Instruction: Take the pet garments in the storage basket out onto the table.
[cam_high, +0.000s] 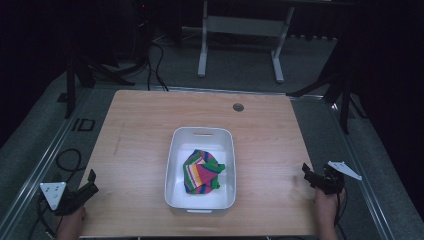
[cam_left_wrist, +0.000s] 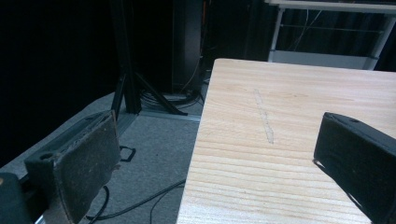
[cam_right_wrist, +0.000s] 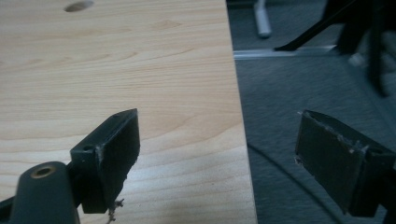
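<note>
Left gripper (cam_high: 91, 181): held in a hand (cam_high: 71, 226) at the near left corner of the wooden table (cam_high: 140, 125), jaws spread wide with nothing between them; in the left gripper view the left gripper (cam_left_wrist: 219, 154) straddles the table's left edge, one jaw over the grey carpet (cam_left_wrist: 154, 149), the other over the wood, and a faint pale streak (cam_left_wrist: 264, 119) on the tabletop runs ahead of it. Right gripper (cam_high: 306, 174): held in a hand (cam_high: 325, 207) at the near right edge of the table, jaws likewise standing wide apart and empty; in the right gripper view the right gripper (cam_right_wrist: 217, 154) straddles the table's right edge, one jaw over the wood, the other over the carpet. White tub (cam_high: 175, 150): rectangular, with rounded corners and a slot handle at its far end, standing between the two grippers, well apart from each, to the right of the left one and to the left of the right one. Striped cloth (cam_high: 202, 172): crumpled, in green, pink, yellow and blue bands, lying inside the tub, touched by neither gripper. Round hole (cam_high: 238, 107): in the tabletop, beyond the tub, ahead and left of the right gripper; also seen in the right gripper view (cam_right_wrist: 78, 6). White stand legs (cam_high: 202, 55): on the floor past the table's far edge. Black tripod legs (cam_left_wrist: 140, 88): on the carpet ahead of the left gripper, off the table's left side. Cables (cam_high: 67, 160): coiled on the floor just beyond the left gripper.
</note>
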